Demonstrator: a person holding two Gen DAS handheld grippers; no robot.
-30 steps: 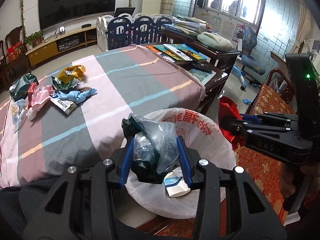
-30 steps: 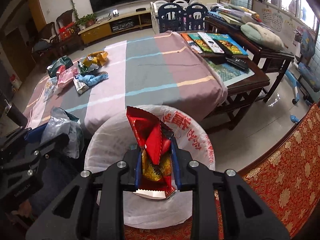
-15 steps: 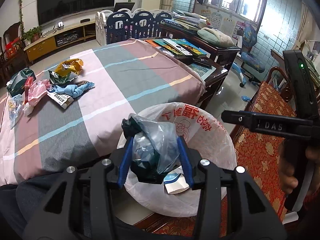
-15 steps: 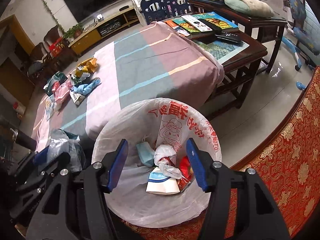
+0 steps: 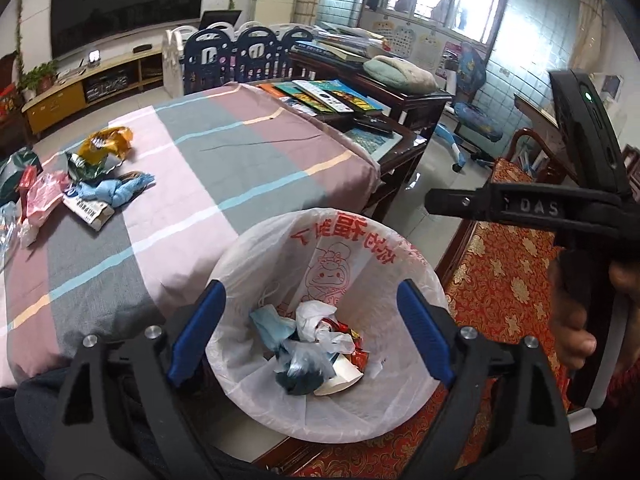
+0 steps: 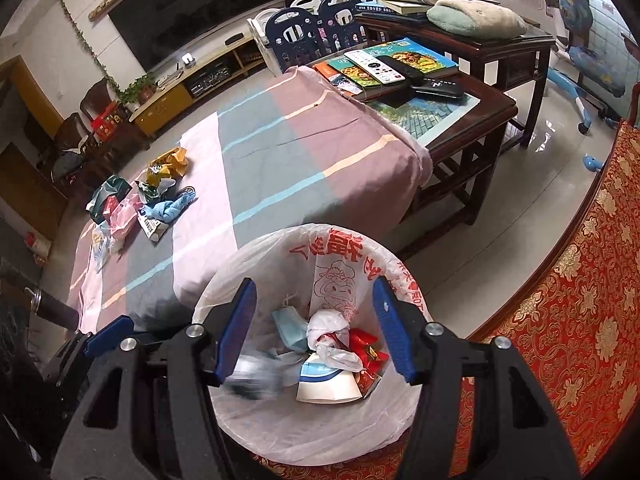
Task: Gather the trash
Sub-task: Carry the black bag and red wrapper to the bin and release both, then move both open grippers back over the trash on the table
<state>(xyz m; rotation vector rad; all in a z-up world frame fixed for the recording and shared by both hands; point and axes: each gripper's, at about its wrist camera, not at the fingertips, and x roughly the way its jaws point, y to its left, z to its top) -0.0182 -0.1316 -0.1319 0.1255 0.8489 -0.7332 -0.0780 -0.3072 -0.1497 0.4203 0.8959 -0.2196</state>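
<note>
Both your tools hang spread wide and empty over the bag-lined bin (image 5: 400,240), the left tool (image 5: 310,334) and the right tool (image 6: 314,330) each framing the heap of wrappers and crumpled plastic already inside, so this looks like the tail end of a drop-off. More trash (image 6: 148,200) waits in a cluster on the far-left side of the striped tabletop (image 5: 256,160) (well apart from the bin), so your next move is likely a reach back there, closing on one loose, crinkly piece.
</note>
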